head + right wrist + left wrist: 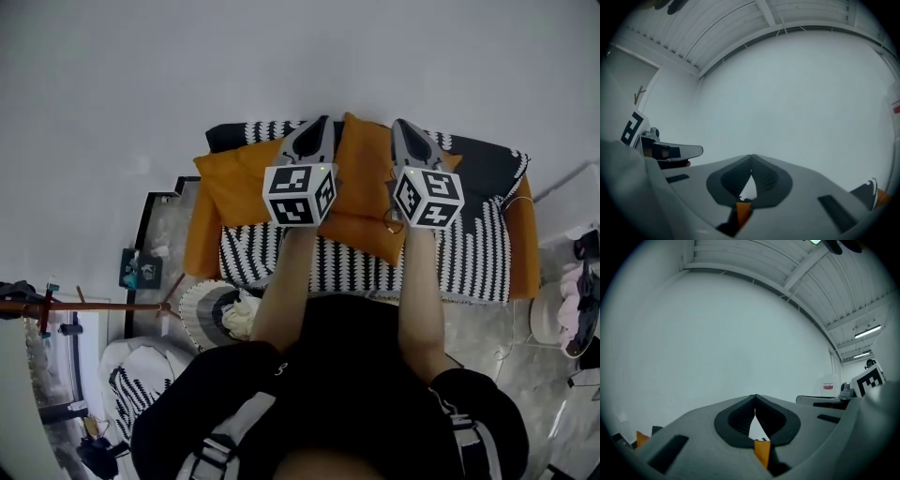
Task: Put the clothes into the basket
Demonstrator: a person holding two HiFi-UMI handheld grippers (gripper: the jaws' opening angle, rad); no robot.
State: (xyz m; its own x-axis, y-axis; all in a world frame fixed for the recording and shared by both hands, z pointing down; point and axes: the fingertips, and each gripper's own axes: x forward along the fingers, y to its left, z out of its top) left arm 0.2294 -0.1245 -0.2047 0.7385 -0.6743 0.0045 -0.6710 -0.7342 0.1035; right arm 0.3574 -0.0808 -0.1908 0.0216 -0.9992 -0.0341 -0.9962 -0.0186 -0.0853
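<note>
Both grippers are held up level side by side, pointing at a bare white wall (740, 333). The left gripper (323, 120) is shut, its tips touching with nothing between them (755, 396). My right gripper (397, 122) is shut too and holds nothing (751, 156). Below them in the head view is a sofa (469, 253) with a black-and-white cover and orange cushions (366, 187). A round striped basket (202, 309) stands on the floor at the left, with a cream cloth (242, 317) at its rim. Pink and dark clothes (574, 305) lie at the far right.
A glass-topped side table (159, 234) stands left of the sofa. A wooden pole (94, 306) reaches in from the left edge. A striped bag or pouf (141, 375) sits at the lower left. The person's dark-clothed body fills the bottom of the head view.
</note>
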